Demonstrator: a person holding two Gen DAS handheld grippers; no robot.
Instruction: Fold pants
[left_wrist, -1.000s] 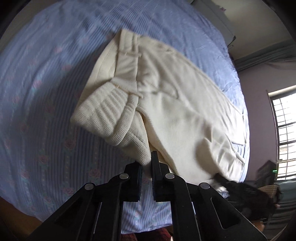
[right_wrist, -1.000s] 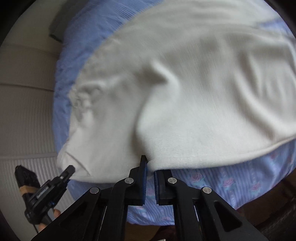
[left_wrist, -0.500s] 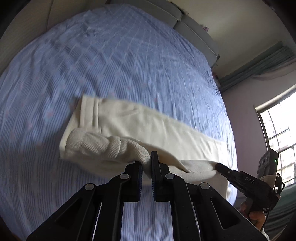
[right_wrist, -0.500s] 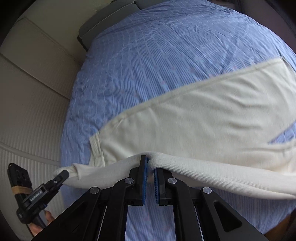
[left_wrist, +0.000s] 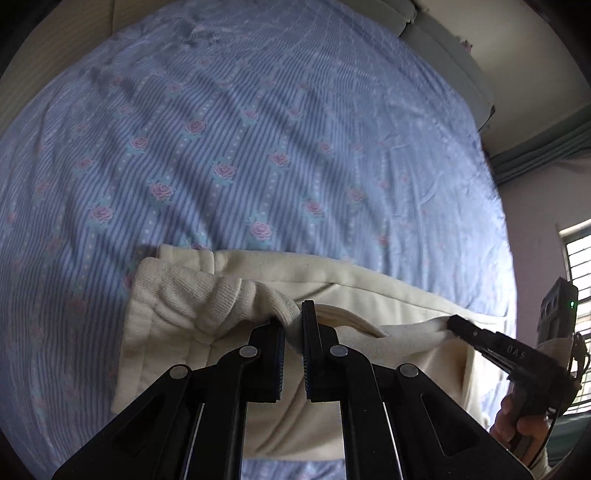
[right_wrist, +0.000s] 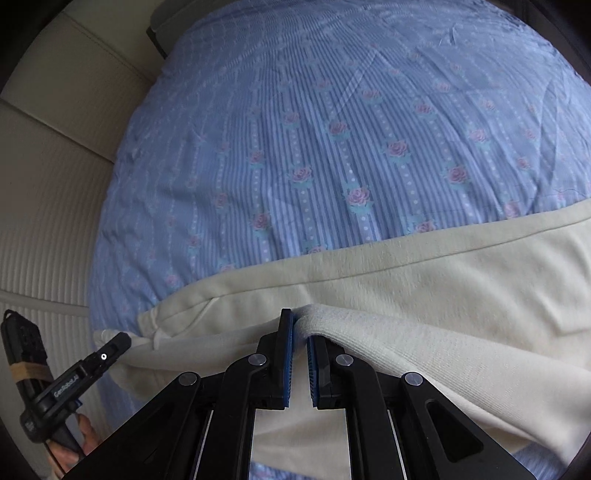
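Observation:
Cream pants (left_wrist: 236, 295) lie folded across the near part of the bed, also seen in the right wrist view (right_wrist: 443, 280). My left gripper (left_wrist: 292, 325) is shut on the ribbed cuff end of the pants, held just above the folded layers. My right gripper (right_wrist: 299, 328) is shut on the ribbed edge of the pants. The right gripper also shows at the right of the left wrist view (left_wrist: 458, 325), and the left gripper at the lower left of the right wrist view (right_wrist: 118, 341), each pinching the same lifted edge.
The bed sheet (left_wrist: 258, 147) is blue striped with pink roses and stretches far beyond the pants. A beige padded headboard (right_wrist: 55, 184) runs along the left of the right wrist view. A window (left_wrist: 580, 266) is at the far right.
Both grippers have carried the held edge of the pants toward the near side and lowered it. The pants now lie as a flatter, narrower band, with more bare sheet showing beyond.

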